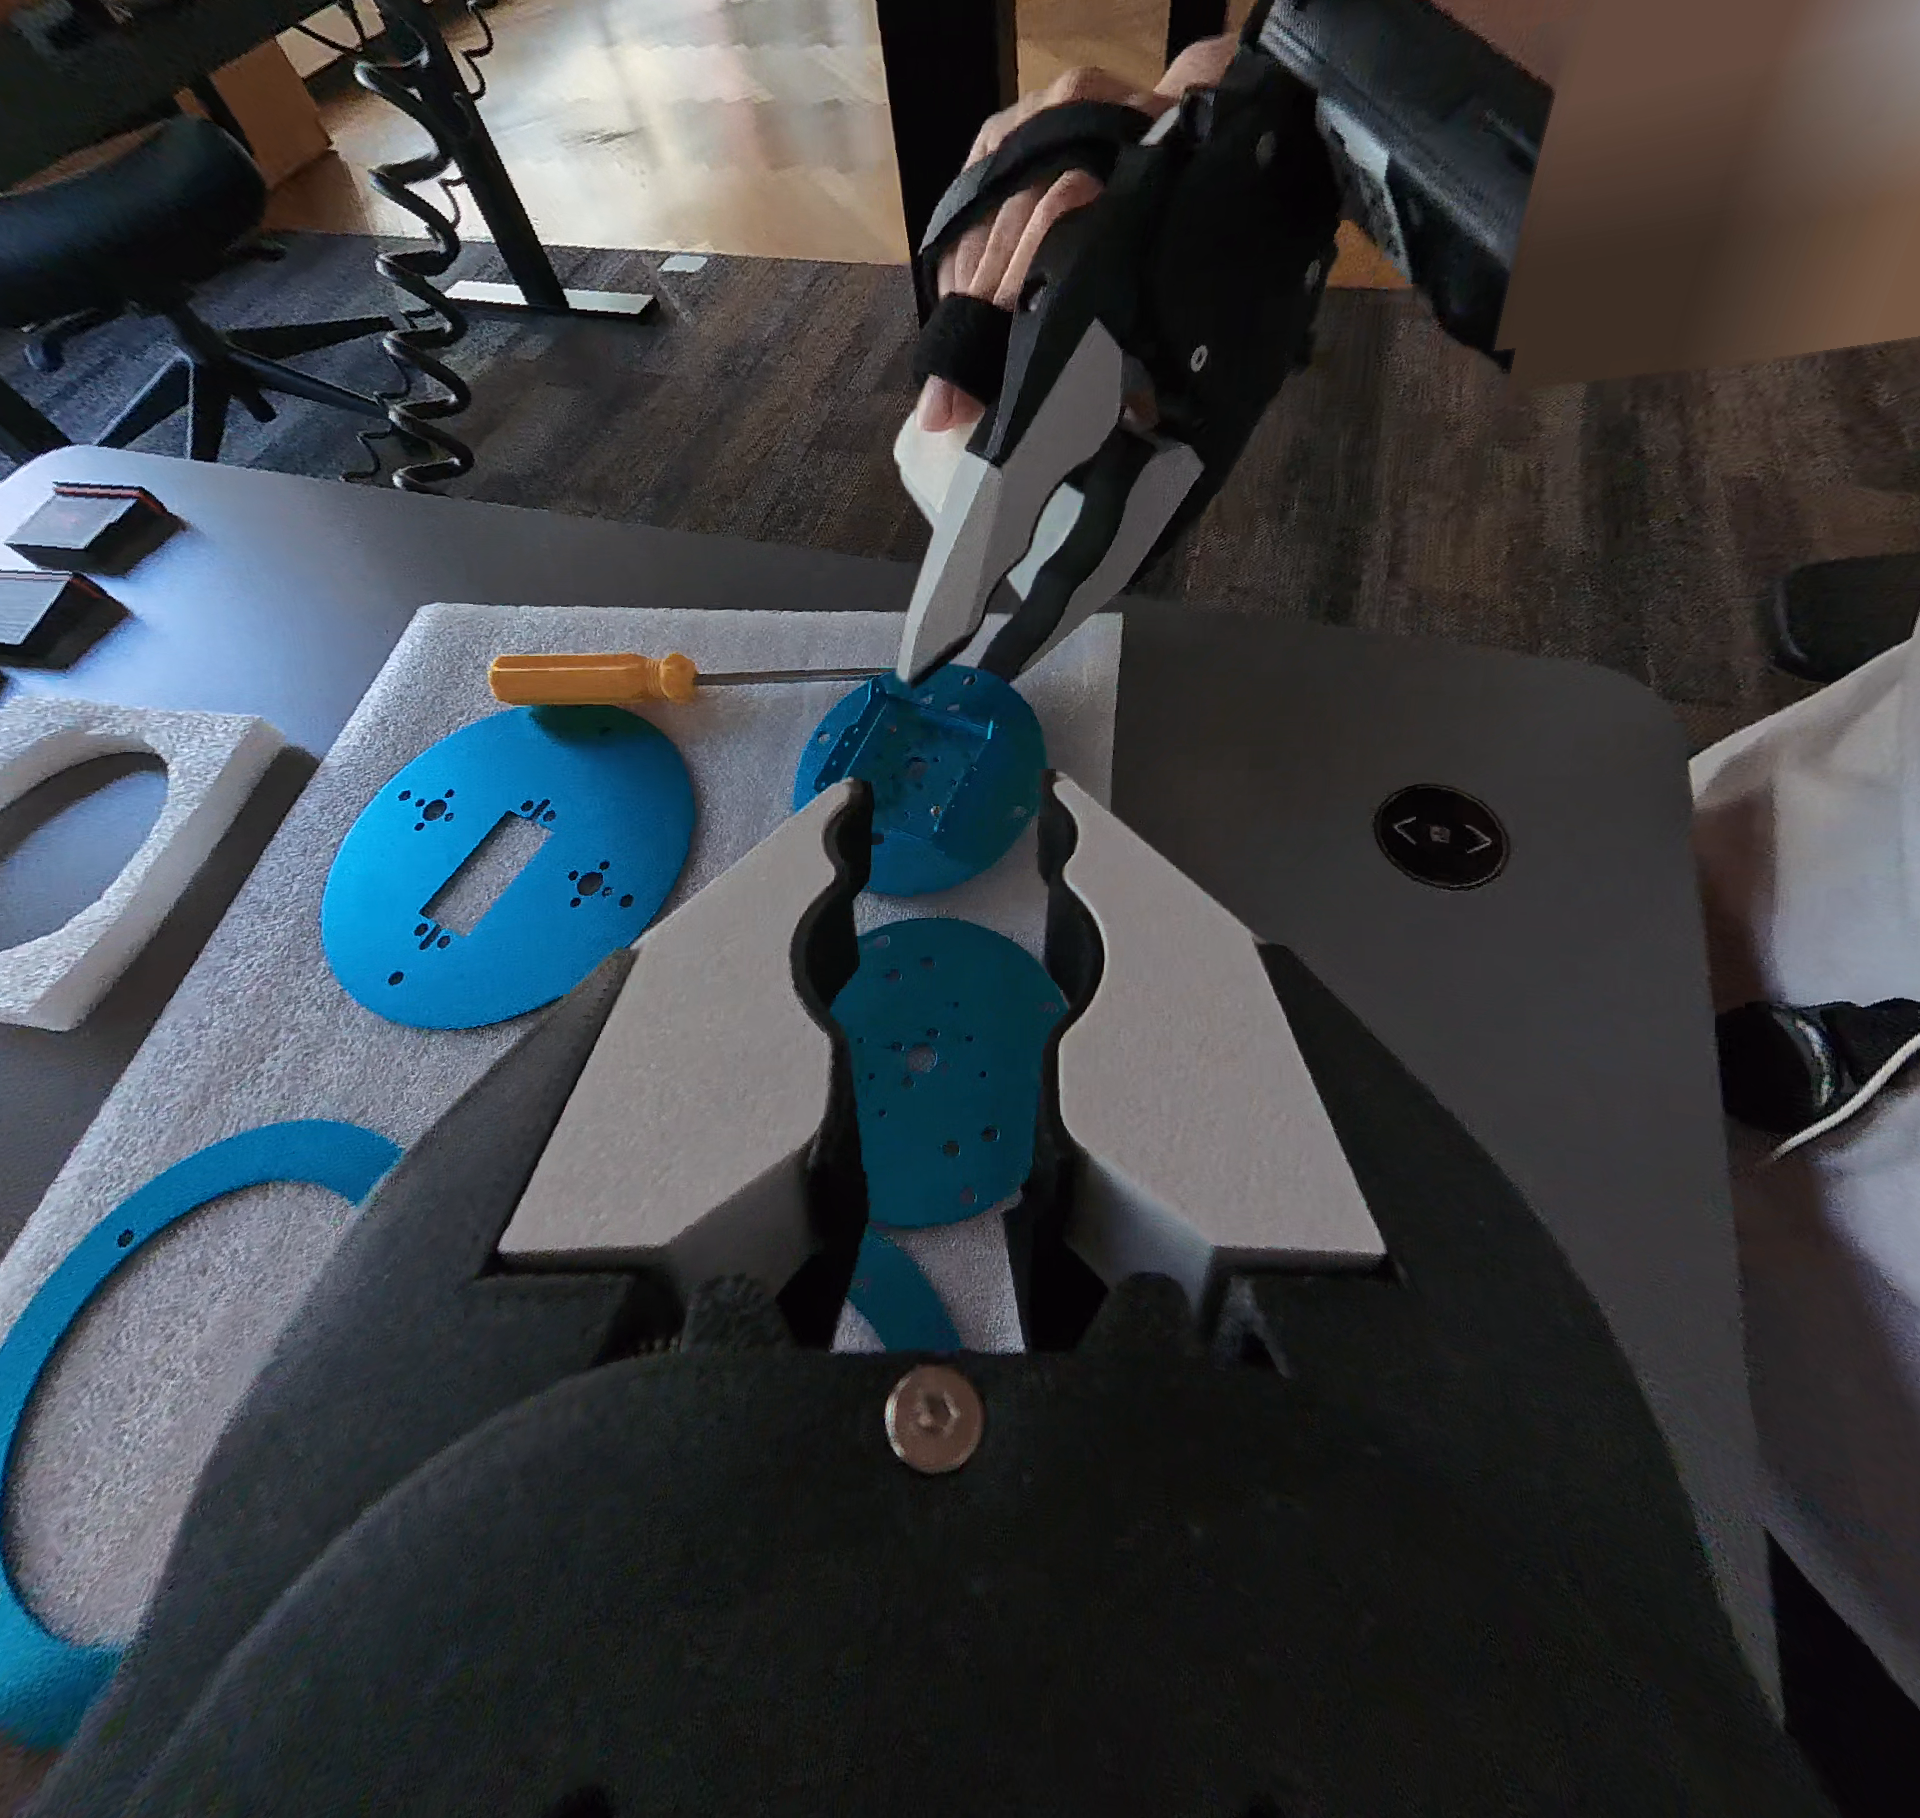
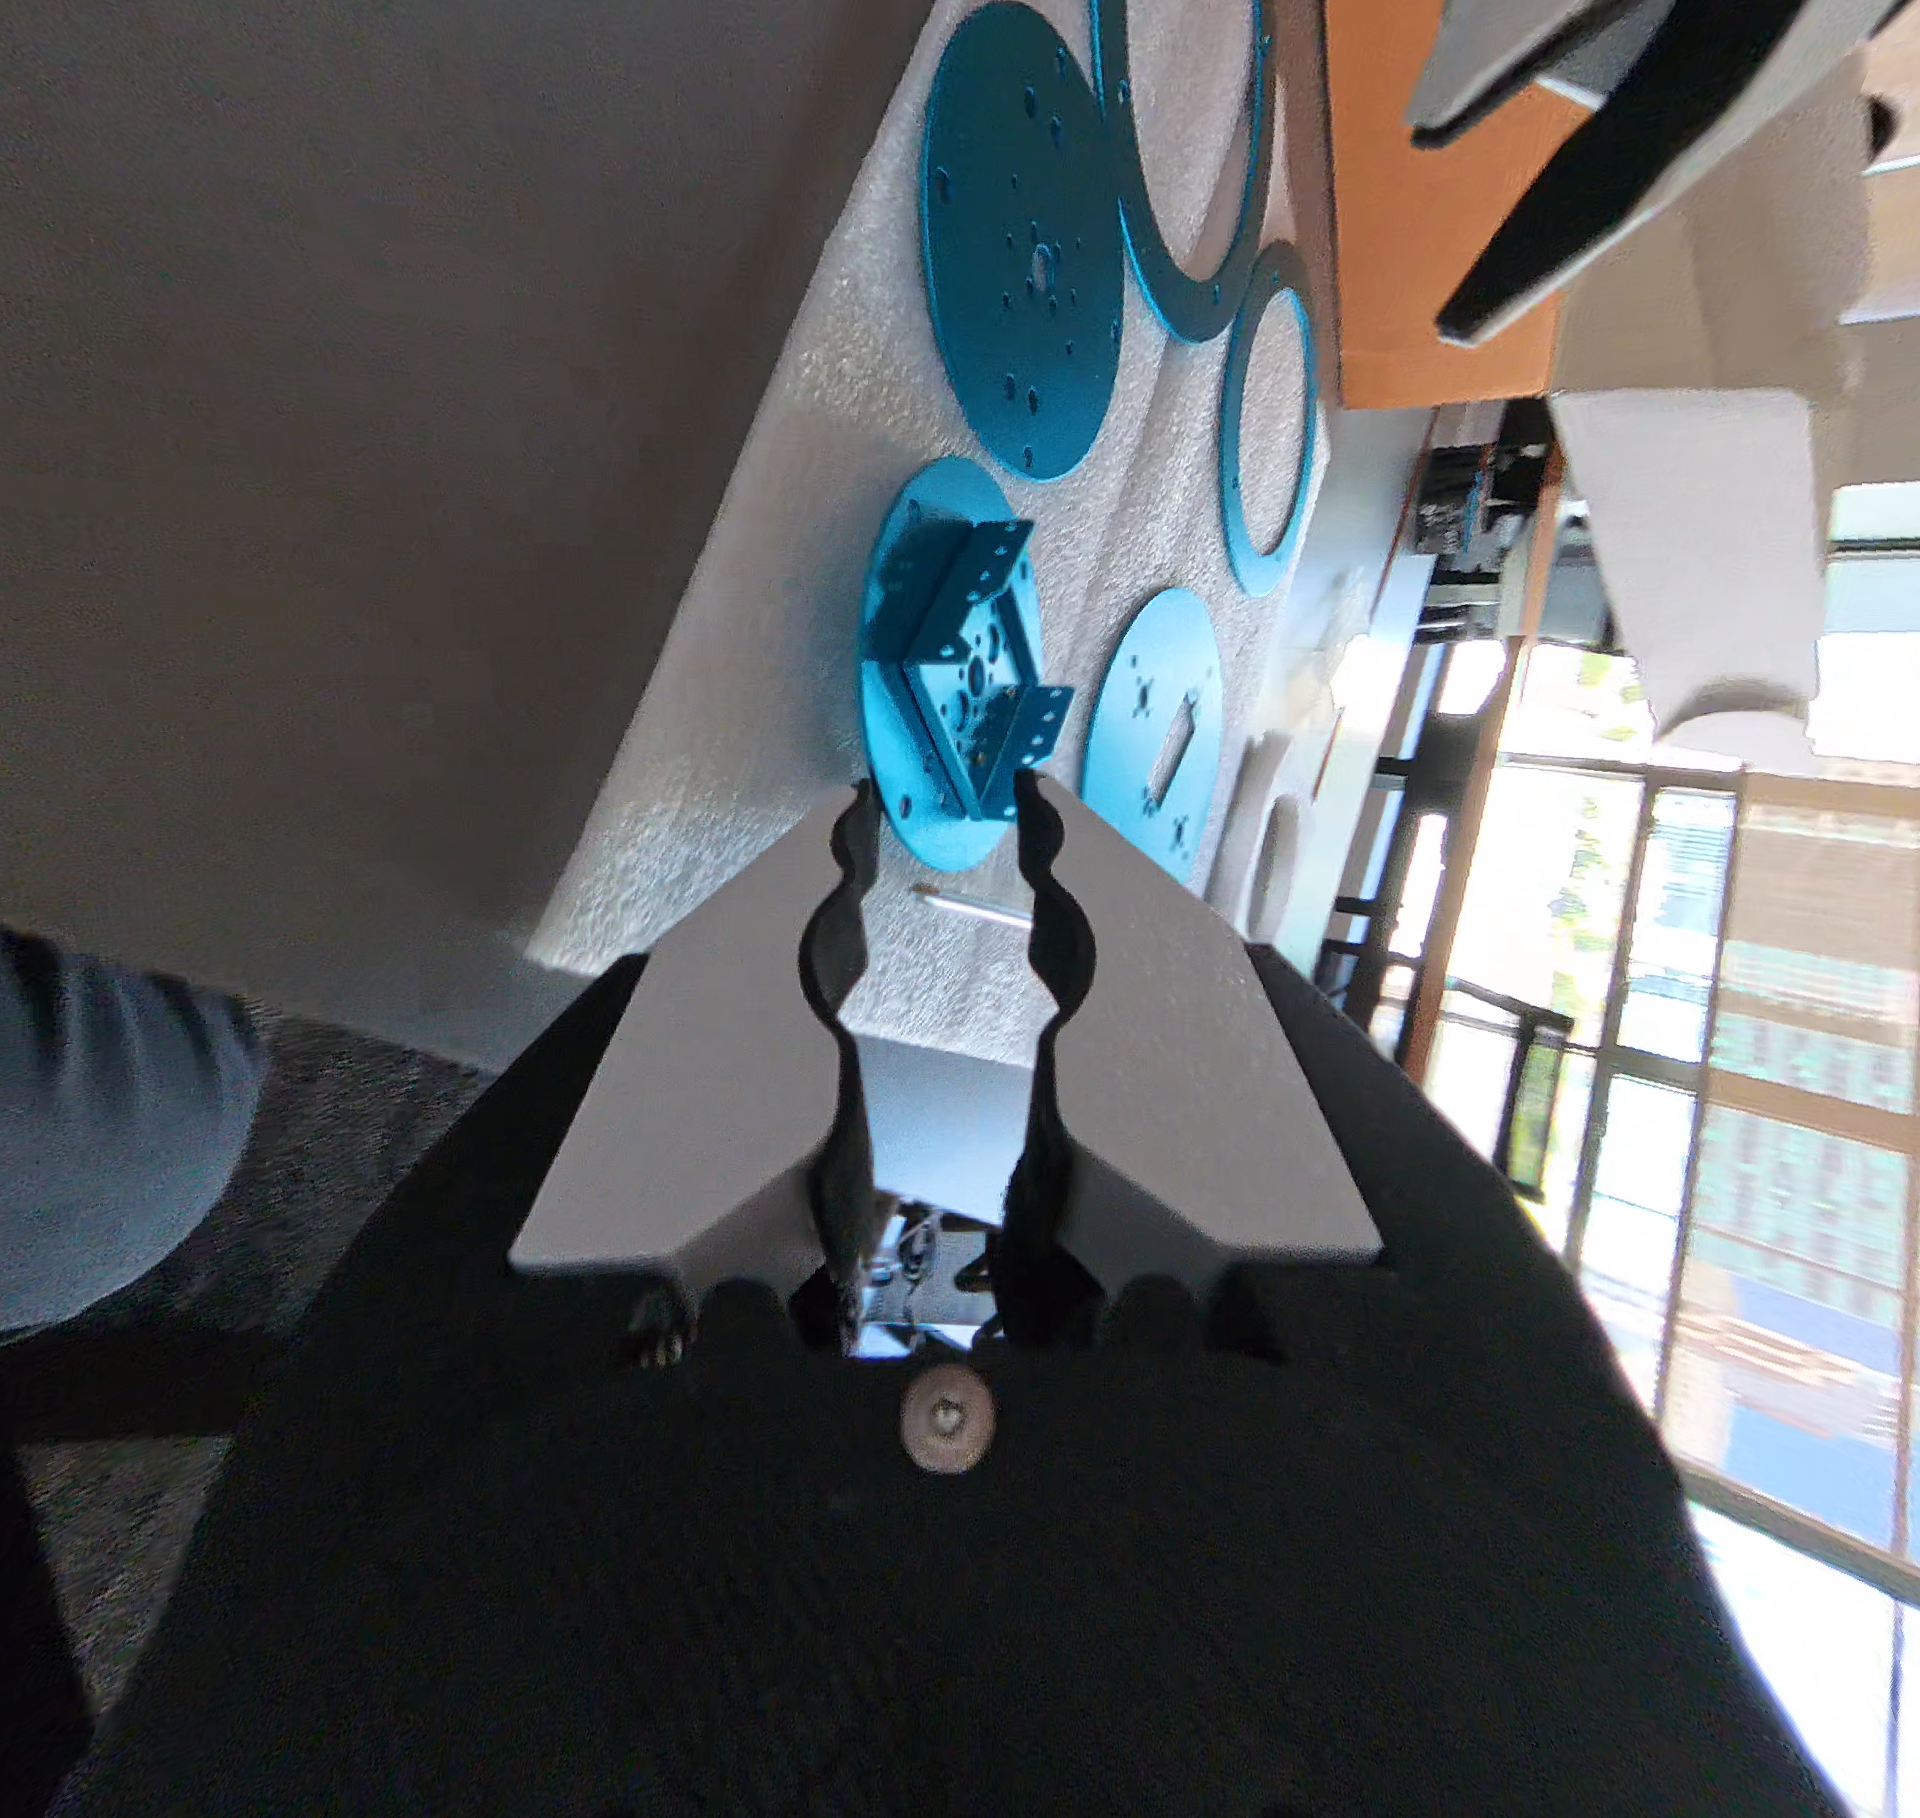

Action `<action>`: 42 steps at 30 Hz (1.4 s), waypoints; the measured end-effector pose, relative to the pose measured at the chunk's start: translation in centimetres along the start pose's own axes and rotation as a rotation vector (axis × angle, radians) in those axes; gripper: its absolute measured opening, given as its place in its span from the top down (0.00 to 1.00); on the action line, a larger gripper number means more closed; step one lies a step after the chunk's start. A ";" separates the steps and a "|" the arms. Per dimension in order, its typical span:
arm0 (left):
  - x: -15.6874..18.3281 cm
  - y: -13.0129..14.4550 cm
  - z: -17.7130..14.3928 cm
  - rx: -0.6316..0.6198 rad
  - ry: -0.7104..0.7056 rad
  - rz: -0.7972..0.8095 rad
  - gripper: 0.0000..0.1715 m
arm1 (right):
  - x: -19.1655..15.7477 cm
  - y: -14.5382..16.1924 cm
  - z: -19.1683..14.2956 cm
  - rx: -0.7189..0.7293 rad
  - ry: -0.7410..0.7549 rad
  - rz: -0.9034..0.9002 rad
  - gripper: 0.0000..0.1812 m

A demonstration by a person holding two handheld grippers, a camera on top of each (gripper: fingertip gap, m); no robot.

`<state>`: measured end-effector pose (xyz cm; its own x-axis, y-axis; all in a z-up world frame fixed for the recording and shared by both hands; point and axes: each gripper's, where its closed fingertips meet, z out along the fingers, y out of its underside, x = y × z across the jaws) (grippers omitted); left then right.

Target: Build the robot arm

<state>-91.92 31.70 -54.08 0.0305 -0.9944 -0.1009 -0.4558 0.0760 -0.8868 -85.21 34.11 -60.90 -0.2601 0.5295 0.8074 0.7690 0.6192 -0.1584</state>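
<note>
Both the left gripper [image 1: 951, 792] and the right gripper [image 2: 940, 786] were open and empty near the blue bracket [image 1: 920, 766] mid-frame.

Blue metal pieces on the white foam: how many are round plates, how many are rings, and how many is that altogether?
Round plates: 3, the last carrying a bracket
Rings: 2
Total: 5

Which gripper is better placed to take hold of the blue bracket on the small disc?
Probably the right gripper: its open fingertips are already at the blue bracket on the small disc. The left gripper is open too, but hangs farther back.
</note>
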 end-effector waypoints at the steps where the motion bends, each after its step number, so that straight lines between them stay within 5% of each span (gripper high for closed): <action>1: 0.0 0.4 0.2 -0.014 -0.007 0.001 0.82 | -0.2 0.2 -0.2 -0.002 -0.022 0.021 0.86; 6: 0.3 0.9 -0.1 -0.010 -0.083 -0.042 0.81 | 0.0 1.3 -2.2 -0.035 -0.006 0.185 0.85; 10: 0.5 0.1 -0.6 0.099 -0.192 -0.095 0.82 | 2.0 0.5 -4.7 0.030 0.182 0.596 0.84; 15: 1.2 -0.6 -1.1 0.149 -0.288 -0.080 0.77 | 3.0 -0.3 -7.1 0.070 0.455 0.994 0.68; 17: 2.1 -1.5 -1.2 0.187 -0.266 -0.097 0.74 | 2.8 -1.9 -8.1 0.087 0.480 1.036 0.74; 20: 5.0 -4.6 -1.3 0.350 -0.142 -0.166 0.74 | 3.7 -4.9 -12.2 0.173 0.639 0.920 1.00; 22: 6.8 -5.9 -1.1 0.421 -0.083 -0.178 0.71 | 4.0 -4.9 -15.8 0.099 0.800 0.821 0.99; 26: 9.4 -7.5 0.2 0.425 -0.021 -0.145 0.65 | 1.4 -4.8 -20.7 -0.005 0.841 0.912 0.91; 30: 10.4 -10.7 -0.4 0.444 0.042 -0.160 0.63 | 0.7 -4.3 -29.7 -0.112 1.010 0.888 0.90; 36: 8.3 -14.1 0.2 0.403 -0.036 -0.044 0.68 | 3.3 -7.1 -46.3 -0.168 1.293 0.522 1.00; 42: 6.3 -23.5 2.8 0.338 0.090 0.065 0.70 | 8.8 -9.1 -62.0 -0.260 1.426 0.279 1.00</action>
<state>-78.52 23.88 -35.10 -0.0743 -0.9880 -0.1356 -0.1340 0.1447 -0.9804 -58.30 -2.82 -17.08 0.5735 -0.4892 0.6571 0.8174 0.3945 -0.4197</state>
